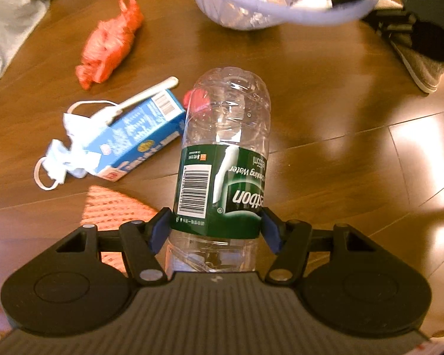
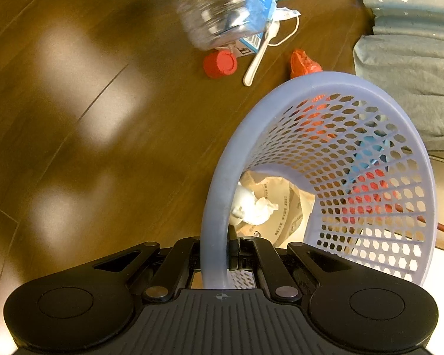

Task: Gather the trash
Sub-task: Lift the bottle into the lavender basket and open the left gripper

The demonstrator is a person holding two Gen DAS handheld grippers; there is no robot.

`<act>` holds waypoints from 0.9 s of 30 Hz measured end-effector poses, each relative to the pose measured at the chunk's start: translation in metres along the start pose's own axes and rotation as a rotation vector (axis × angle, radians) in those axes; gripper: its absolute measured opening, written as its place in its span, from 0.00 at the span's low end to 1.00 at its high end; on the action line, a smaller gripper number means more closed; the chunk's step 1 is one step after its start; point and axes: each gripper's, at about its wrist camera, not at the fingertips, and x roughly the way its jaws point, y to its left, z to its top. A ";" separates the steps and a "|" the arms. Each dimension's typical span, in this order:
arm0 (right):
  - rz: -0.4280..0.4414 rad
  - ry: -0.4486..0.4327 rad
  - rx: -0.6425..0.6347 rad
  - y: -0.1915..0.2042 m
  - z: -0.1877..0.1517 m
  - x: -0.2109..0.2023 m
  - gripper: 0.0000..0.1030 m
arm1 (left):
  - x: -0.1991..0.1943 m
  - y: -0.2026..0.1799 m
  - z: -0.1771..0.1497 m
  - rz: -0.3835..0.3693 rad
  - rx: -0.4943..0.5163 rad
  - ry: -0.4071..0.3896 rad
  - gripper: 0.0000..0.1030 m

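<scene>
The left hand-held gripper (image 1: 216, 230) clamps the clear water bottle (image 1: 225, 148) at its green label, base pointing away (cap off). Beyond the bottle lie a blue carton (image 1: 139, 139) and crumpled mask (image 1: 65, 159) on the floor. The right hand-held gripper (image 2: 219, 254) pinches the lavender basket (image 2: 319, 88) rim.

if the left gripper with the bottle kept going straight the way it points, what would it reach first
Probably the basket. The left gripper, shut on the bottle, points toward the basket's rim, with only bare floor showing between. Depth is unclear, so the bottle could pass under the rim instead.
</scene>
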 end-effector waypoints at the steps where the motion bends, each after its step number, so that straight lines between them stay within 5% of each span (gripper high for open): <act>1: 0.000 0.002 -0.001 0.001 0.000 0.000 0.00 | -0.007 0.000 0.001 0.006 -0.004 0.002 0.58; 14: 0.008 0.001 -0.008 0.002 0.005 -0.006 0.00 | -0.105 -0.015 0.048 0.038 -0.043 -0.085 0.58; 27: 0.013 -0.009 -0.004 0.002 0.001 -0.012 0.00 | -0.109 -0.045 0.123 0.001 -0.017 -0.156 0.58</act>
